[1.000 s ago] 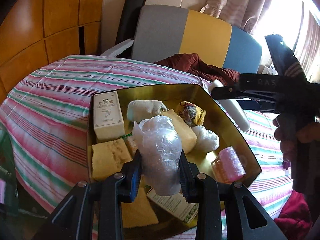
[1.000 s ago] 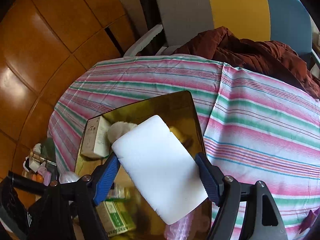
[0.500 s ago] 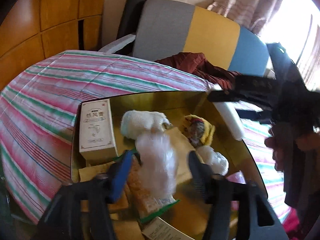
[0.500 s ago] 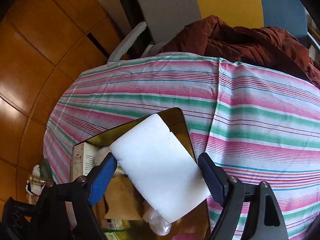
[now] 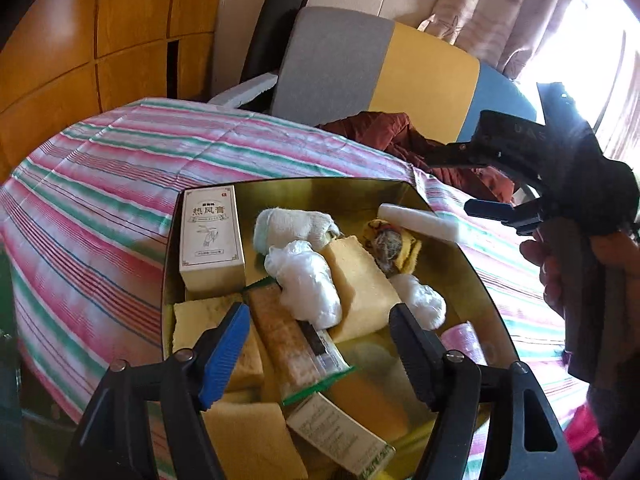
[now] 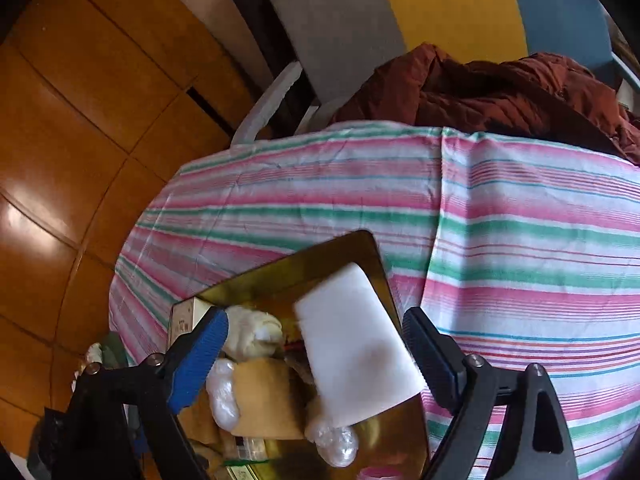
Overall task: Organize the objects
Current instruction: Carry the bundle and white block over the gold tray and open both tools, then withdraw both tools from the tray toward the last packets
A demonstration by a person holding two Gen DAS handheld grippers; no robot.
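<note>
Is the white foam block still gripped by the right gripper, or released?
Released: the right gripper's jaws are opening and its pads stand clear of the white foam block, which tilts over the gold tray's far corner.

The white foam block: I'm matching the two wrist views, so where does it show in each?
Left wrist: white foam block seen edge-on at the gold tray's far right rim.
Right wrist: white foam block broad, lower centre, between the opening jaws.
Shared landmark: the cream medicine box.
</note>
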